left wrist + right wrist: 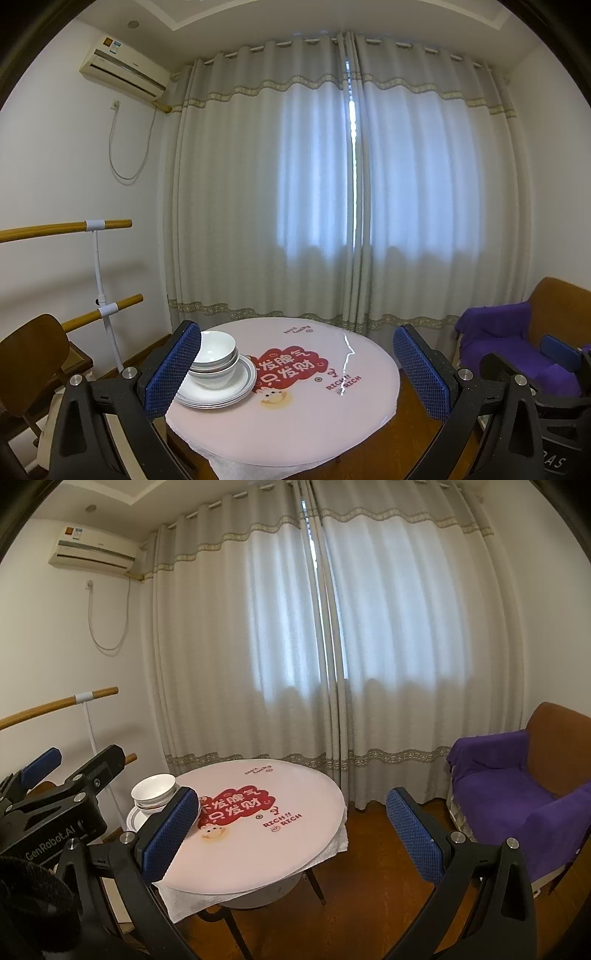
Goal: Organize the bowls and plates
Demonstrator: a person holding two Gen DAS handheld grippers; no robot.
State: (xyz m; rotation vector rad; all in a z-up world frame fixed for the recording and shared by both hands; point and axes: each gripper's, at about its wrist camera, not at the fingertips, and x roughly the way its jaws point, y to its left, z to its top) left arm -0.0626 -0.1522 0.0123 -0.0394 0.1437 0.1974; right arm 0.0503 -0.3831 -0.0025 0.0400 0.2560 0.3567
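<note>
Curtained room, round table (295, 424) with pink printed cover low in frame. White bowls (216, 354) sit nested on a stack of plates (236, 387) at the table's left edge, so the sorting looks done or nearly done. Left gripper (295, 373) and right gripper (291, 834) both hang back from the table, fingers spread wide, holding nothing. If anything remains: approach the stack from the side, pinch one rim only, lift straight up; glazed china will slip on a skewed grip.

Nested white ceramic bowls (214, 354) sit on stacked white plates (236, 387) at the left edge of the round pink-topped table (314, 417); a purple-draped armchair (517, 794) stands right of the table.
</note>
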